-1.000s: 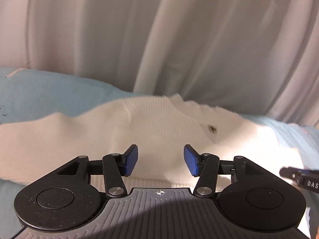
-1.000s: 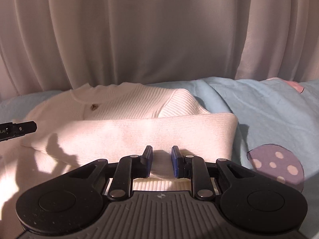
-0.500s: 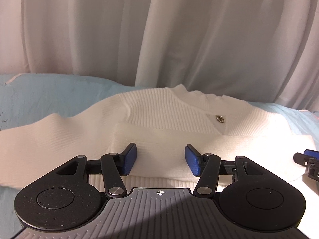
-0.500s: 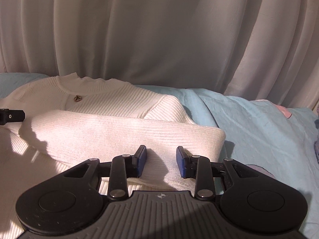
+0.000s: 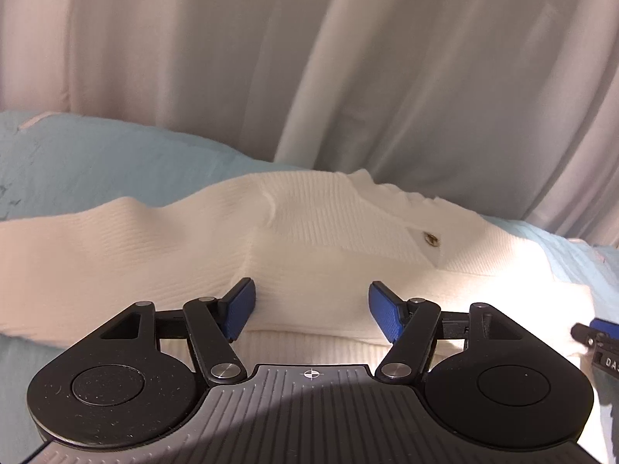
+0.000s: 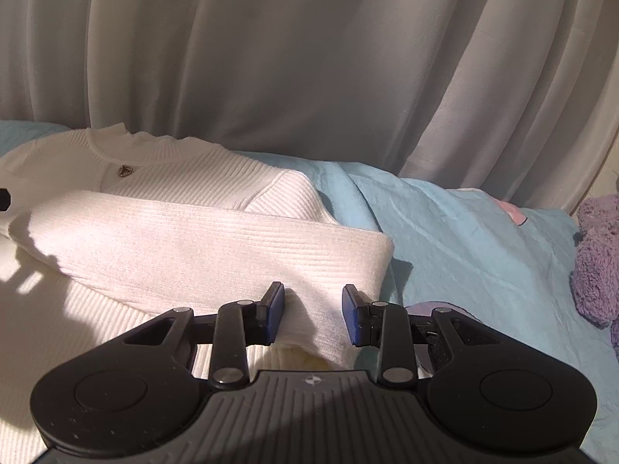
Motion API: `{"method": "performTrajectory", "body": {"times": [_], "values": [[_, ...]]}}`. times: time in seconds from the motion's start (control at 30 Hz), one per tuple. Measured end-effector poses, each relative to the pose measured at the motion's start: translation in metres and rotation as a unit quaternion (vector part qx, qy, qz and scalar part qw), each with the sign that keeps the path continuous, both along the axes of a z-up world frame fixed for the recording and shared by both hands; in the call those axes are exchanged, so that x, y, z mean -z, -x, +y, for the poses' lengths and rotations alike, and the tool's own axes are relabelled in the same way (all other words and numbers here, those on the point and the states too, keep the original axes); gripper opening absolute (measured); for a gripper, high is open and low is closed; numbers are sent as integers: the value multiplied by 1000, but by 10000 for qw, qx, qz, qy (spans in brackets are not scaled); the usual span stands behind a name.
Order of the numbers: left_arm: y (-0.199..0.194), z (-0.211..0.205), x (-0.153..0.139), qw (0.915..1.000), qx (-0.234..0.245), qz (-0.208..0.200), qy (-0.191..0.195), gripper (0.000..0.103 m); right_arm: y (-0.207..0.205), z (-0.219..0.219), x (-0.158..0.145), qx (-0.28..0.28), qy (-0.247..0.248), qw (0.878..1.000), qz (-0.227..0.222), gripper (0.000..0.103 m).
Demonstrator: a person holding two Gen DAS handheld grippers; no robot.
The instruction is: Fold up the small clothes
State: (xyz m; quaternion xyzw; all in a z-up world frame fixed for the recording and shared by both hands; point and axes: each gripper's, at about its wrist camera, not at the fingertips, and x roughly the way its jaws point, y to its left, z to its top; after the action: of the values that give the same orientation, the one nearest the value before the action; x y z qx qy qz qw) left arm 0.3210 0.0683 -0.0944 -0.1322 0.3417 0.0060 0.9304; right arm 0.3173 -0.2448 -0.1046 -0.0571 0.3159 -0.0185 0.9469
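Note:
A white ribbed sweater (image 5: 332, 232) with a small gold button (image 5: 431, 238) lies on a light blue bed sheet (image 5: 96, 162). One sleeve (image 6: 216, 247) is folded across the body; the other stretches out to the left (image 5: 77, 255). My left gripper (image 5: 312, 309) hovers over the folded sleeve's near edge. Its jaws are opening and the blue pads (image 5: 241, 309) stand clear of the knit. My right gripper (image 6: 312, 315) is open at the sleeve's folded right end, with fabric lying between the pads but not pinched. Its tip shows at the left wrist view's right edge (image 5: 595, 338).
White curtains (image 6: 309, 58) hang close behind the bed. A purple plush thing (image 6: 599, 259) sits at the far right. The sheet (image 6: 464, 239) runs out wrinkled to the right of the sweater, with a pink print (image 6: 510, 212) on it.
Both pairs of jaws have spread wider, the left most of all just now. The right pads, earlier close together around the sleeve fold, now stand apart from it. The sleeve lies flat.

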Motion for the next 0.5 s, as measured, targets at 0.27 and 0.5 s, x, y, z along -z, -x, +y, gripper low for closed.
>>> {"method": "performTrajectory", "body": {"times": [0.27,0.5], "values": [[104,176,-9,9441,-2669,-13,1937,87,78,-21,-25,-64,-2008,9791,-326,38],[178,292,21,8346,-4389,-332,3313,32,83,-18,-21,41,-3059,9521,19,37]]}}
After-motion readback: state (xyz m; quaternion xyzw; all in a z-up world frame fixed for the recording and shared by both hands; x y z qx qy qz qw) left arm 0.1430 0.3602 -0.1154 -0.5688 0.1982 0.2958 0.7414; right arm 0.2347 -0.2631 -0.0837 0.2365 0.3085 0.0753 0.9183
